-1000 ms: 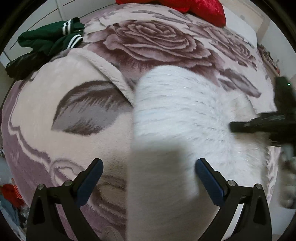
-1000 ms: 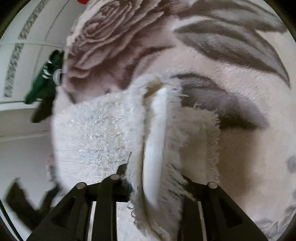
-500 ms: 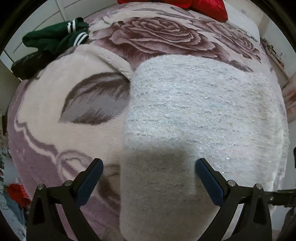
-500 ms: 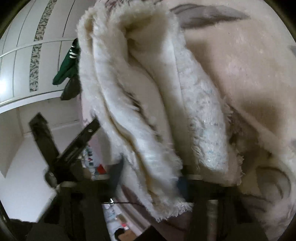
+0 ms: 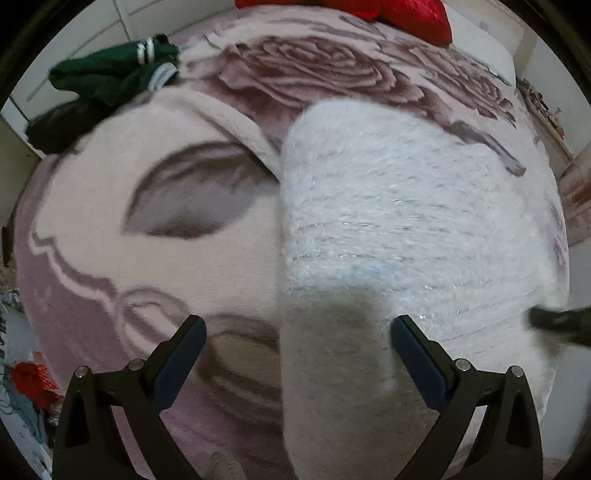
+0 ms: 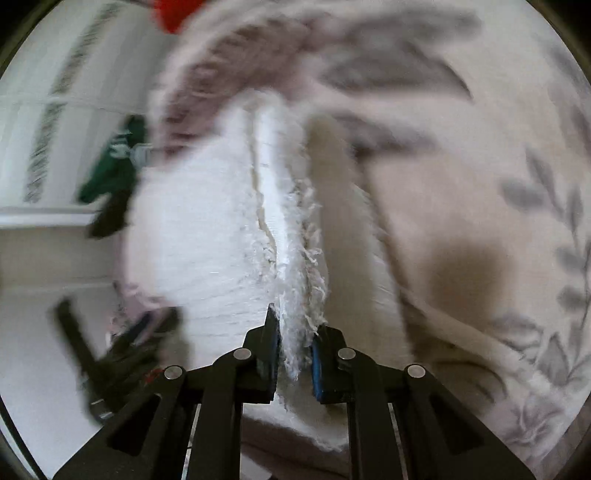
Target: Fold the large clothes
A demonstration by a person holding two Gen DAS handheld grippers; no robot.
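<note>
A fluffy white sweater lies folded on a rose-patterned blanket on a bed. My left gripper is open and empty, hovering over the sweater's near left part. My right gripper is shut on the sweater's fringed edge, with the fabric pinched between its blue pads. The right gripper also shows as a dark blur at the right edge of the left wrist view. The left gripper appears blurred at lower left in the right wrist view.
A green garment with white stripes and a dark garment lie at the blanket's far left. Red cushions sit at the head of the bed. Clutter lies on the floor at lower left.
The right gripper swung with the sweater's edge, lifting it and then bringing it back down onto the bed. The left gripper stayed open and shifted slightly over the sweater.
</note>
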